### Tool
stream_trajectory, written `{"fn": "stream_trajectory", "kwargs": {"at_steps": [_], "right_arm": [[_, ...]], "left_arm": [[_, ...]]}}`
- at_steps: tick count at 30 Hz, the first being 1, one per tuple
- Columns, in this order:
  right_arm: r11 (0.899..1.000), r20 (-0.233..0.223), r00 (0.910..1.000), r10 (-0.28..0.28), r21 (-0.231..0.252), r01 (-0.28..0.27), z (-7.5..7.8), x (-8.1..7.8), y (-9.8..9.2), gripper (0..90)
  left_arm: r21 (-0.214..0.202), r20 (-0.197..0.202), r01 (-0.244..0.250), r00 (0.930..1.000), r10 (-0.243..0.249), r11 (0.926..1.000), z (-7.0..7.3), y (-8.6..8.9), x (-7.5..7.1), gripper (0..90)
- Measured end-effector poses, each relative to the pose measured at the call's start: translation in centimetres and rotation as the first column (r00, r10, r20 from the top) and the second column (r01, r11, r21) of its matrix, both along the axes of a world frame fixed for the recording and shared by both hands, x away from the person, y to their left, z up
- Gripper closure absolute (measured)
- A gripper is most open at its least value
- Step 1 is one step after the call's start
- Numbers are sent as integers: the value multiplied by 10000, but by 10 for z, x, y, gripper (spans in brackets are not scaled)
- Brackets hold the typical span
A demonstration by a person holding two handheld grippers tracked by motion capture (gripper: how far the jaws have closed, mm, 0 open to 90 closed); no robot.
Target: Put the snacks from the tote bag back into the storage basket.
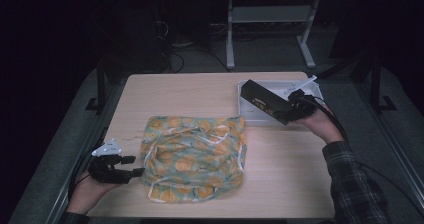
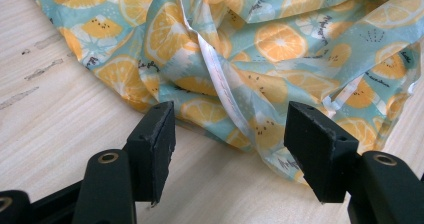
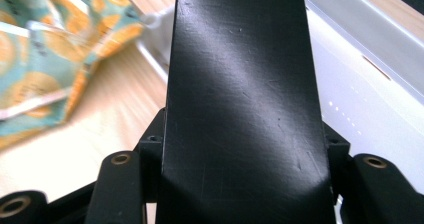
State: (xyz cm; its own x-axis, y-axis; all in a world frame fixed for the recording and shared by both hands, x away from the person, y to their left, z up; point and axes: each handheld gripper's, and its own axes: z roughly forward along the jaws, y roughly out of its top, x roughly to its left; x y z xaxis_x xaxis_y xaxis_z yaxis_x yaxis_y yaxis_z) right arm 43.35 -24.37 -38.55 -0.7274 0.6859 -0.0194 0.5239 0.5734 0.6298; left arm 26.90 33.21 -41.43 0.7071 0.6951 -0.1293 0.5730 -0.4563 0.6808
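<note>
I have black box (image 1: 264,102) clamped in right gripper (image 1: 295,106) over white tray (image 1: 312,86); left gripper (image 2: 230,144) released beside fruit-print bag (image 1: 192,156). Bagging not started.

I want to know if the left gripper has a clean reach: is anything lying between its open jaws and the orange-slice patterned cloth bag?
Nothing visible does. The left gripper faces the edge of the crumpled orange-slice patterned cloth bag across bare light wooden table, jaws apart and empty.

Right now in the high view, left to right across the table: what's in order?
left gripper, jaws open at the cloth's edge → orange-print cloth → black box, clamped in the right gripper over the white tray
</note>
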Motion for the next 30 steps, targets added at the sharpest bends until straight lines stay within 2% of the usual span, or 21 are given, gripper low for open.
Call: {"fn": "stream_trajectory", "kwargs": {"at_steps": [2, 7, 10, 14, 16, 17, 19, 20, 21, 24, 30], "right_arm": [[9998, -164, 9996, -217, 31, 218, -4, 7, -7, 418], [9991, -230, 9988, -421, -112, 419, -9, 19, -16, 418], [9973, -380, 9966, -734, 13, 735, -16, 32, -25, 417], [9963, -506, 9950, -858, -93, 855, -21, 41, -29, 417], [9955, -423, 9947, -932, -204, 924, -24, 46, -31, 416], [9938, -445, 9929, -1105, -131, 1100, -27, 49, -33, 416], [9935, -575, 9918, -1138, -88, 1135, -29, 51, -33, 416], [9932, -650, 9911, -1157, -182, 1148, -32, 53, -33, 415], [9921, -769, 9898, -1199, -468, 1166, -39, 55, -33, 415], [9899, -1002, 9857, -1352, -565, 1300, -46, 57, -33, 414], [9891, -1192, 9835, -1363, -722, 1283, -51, 59, -32, 411]], "left_arm": [[97, 26, 27, 10000, -28, 9999, 1, 2, 0, 368], [-8, 49, -158, 9999, 158, 9999, 1, 7, -1, 367], [20, 28, -185, 9998, 185, 9998, 0, 9, -1, 367], [71, 23, -166, 9999, 166, 9998, 0, 10, 0, 367], [124, 11, -130, 9999, 130, 9998, 0, 9, 0, 367], [142, -3, -117, 9999, 117, 9998, 0, 9, 0, 367], [135, 8, -109, 9999, 109, 9998, -1, 10, 0, 367], [132, 0, -119, 9999, 119, 9998, -1, 10, 0, 367], [51, 5, -174, 9998, 174, 9998, -1, 10, 0, 367], [79, 3, -183, 9998, 183, 9998, -1, 11, 0, 367], [103, -3, -202, 9998, 202, 9997, 0, 13, 0, 367]]}}
